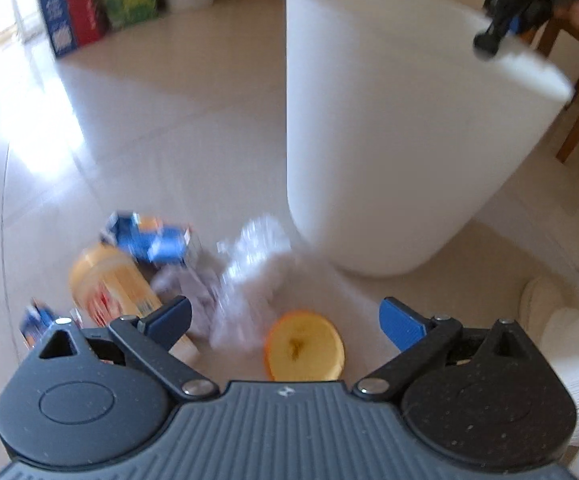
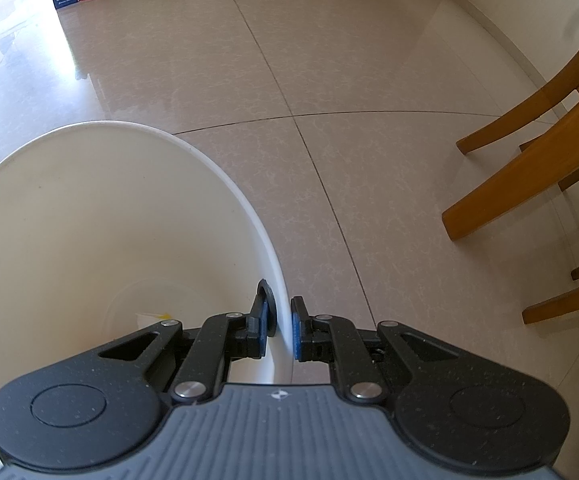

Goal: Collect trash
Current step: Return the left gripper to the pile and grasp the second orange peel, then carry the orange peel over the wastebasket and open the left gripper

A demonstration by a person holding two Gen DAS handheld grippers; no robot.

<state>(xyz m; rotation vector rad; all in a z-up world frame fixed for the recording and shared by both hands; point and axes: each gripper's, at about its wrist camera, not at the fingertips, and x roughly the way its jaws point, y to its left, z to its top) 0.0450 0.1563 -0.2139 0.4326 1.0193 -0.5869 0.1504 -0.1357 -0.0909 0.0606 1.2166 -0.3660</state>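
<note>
White bin (image 1: 373, 128) standing on tiled floor (image 2: 329, 80), right gripper (image 2: 283, 326) pinching its rim, likely steadying it for loading; inside, only small yellowish scrap (image 2: 153, 315) showing. Trash lying beside bin: yellow bottle (image 1: 109, 284), crumpled plastic (image 1: 249, 280), blue carton (image 1: 149, 236), orange peel (image 1: 305, 346). Left gripper (image 1: 285, 320) hanging above pile, jaws wide apart, holding nothing.

Glossy tiled floor (image 2: 369, 80), smooth white plastic bin (image 1: 369, 140).

A bin (image 1: 389, 128) is stood on the floor (image 1: 149, 140), with a heap of trash (image 1: 193, 280) lain at its seven o'clock. A peel (image 1: 305, 346) is placed nearest, at six o'clock. Boxes (image 1: 89, 12) are lined up behind, at eleven o'clock. Chair legs (image 2: 529, 168) are set at three o'clock.
</note>
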